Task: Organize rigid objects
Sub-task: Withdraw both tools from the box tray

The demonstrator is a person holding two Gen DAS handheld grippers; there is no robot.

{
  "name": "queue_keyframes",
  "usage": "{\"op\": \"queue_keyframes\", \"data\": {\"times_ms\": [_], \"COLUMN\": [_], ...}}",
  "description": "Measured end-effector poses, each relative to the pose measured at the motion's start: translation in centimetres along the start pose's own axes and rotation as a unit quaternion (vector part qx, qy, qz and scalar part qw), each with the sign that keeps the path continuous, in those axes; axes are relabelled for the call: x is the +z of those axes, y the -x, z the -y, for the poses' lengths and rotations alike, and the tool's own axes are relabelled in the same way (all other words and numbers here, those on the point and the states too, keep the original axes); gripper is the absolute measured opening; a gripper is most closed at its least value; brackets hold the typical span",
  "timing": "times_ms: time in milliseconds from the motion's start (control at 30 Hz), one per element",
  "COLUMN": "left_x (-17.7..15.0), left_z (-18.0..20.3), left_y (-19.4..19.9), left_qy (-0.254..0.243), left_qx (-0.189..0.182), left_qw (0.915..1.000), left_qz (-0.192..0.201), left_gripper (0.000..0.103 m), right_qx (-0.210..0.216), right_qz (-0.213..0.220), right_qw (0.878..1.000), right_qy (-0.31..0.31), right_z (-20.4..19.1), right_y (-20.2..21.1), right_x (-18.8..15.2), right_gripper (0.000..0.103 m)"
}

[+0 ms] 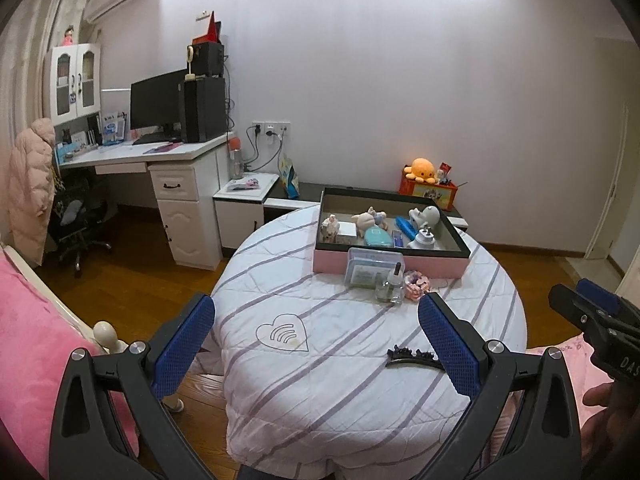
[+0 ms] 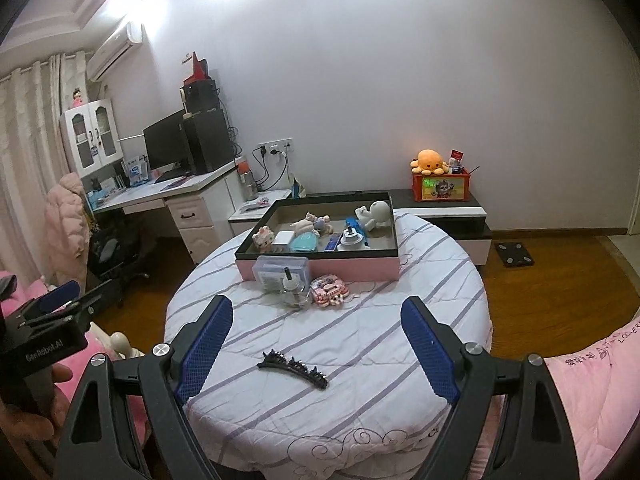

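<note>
The black hair clip (image 2: 294, 369) lies on the striped round counter (image 2: 360, 344), well short of the pink tray (image 2: 320, 270), long axis crosswise between the empty, wide-open right tongs (image 2: 316, 344), nearer than the equally wide, empty left tongs (image 1: 316, 344).

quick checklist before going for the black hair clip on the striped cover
1. Right tool open, nothing in it: ok.
2. Left tool open, nothing in it: ok.
3. Black toothed hair clip lies alone on the striped white cover: ok.
4. Free room in the pink-sided, black-rimmed tray: ok, far part bare.
5. Clear glass bottle and clear plastic box stand before the tray, in the path: not ok.
</note>
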State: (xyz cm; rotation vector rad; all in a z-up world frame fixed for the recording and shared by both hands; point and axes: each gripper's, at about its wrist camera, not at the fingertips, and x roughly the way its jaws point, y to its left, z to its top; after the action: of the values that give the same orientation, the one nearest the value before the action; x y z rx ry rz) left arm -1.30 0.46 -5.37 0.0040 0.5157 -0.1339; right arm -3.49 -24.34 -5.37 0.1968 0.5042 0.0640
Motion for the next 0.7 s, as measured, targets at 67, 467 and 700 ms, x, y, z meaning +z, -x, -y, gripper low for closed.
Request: {"op": "queue_keyframes", "data": {"times_ms": [67, 467, 700], "left_x": [0.0, -0.1, -1.2], "left_z": [-0.1, -0.8, -1.6], "left_y": [0.3, -0.2, -2.5], "left_qy": [0.002, 0.017, 0.021], "left_qx": [-0.001, -0.002, 0.003], "left_qw": [1.0, 0.9999, 0.9994], "left_qz": [0.002, -0.001, -0.028], "left_gripper": [0.103, 0.103, 0.103], "right_qx": [0.0, -0.003, 0.007], "right_qz": [0.0, -0.015, -0.099], "right_qw": [1.0, 1.0, 0.995], "right_qy": [0.003, 0.014, 0.027], "right_z": [-0.3, -0.6, -0.4], "right_y": [0.2, -0.7, -6.4], "right_x": [-0.2, -0.7, -3.5], "right_gripper": [0.087, 0.087, 0.087]}}
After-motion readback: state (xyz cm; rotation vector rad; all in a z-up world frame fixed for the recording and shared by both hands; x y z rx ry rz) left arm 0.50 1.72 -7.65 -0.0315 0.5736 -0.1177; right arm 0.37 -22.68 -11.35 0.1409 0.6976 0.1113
